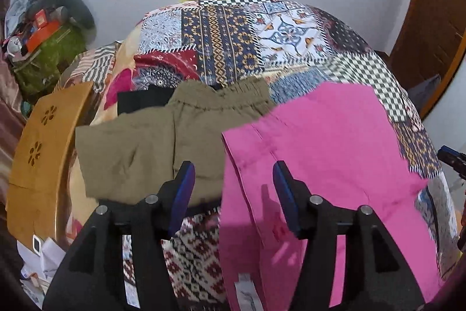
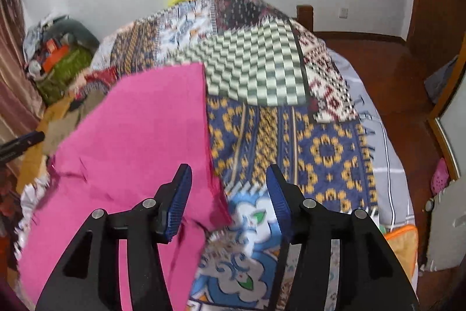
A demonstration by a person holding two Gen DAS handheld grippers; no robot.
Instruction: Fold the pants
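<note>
Pink pants (image 1: 329, 162) lie flat on the patchwork bedspread (image 1: 262, 34); they also show in the right wrist view (image 2: 137, 142). My left gripper (image 1: 234, 182) is open and empty, hovering over the pants' left edge. My right gripper (image 2: 228, 185) is open and empty, hovering over the pants' right edge and the bedspread (image 2: 320, 147). The right gripper's tip shows at the far right of the left wrist view (image 1: 451, 158). The left gripper's tip shows at the far left of the right wrist view (image 2: 23, 143).
Folded olive pants (image 1: 163, 142) lie left of the pink ones, with a black garment (image 1: 142, 99) behind them. A mustard cloth (image 1: 43, 153) lies at the bed's left edge. A cluttered green pile (image 1: 49, 48) stands by the wall. Wooden floor (image 2: 393, 77) lies right of the bed.
</note>
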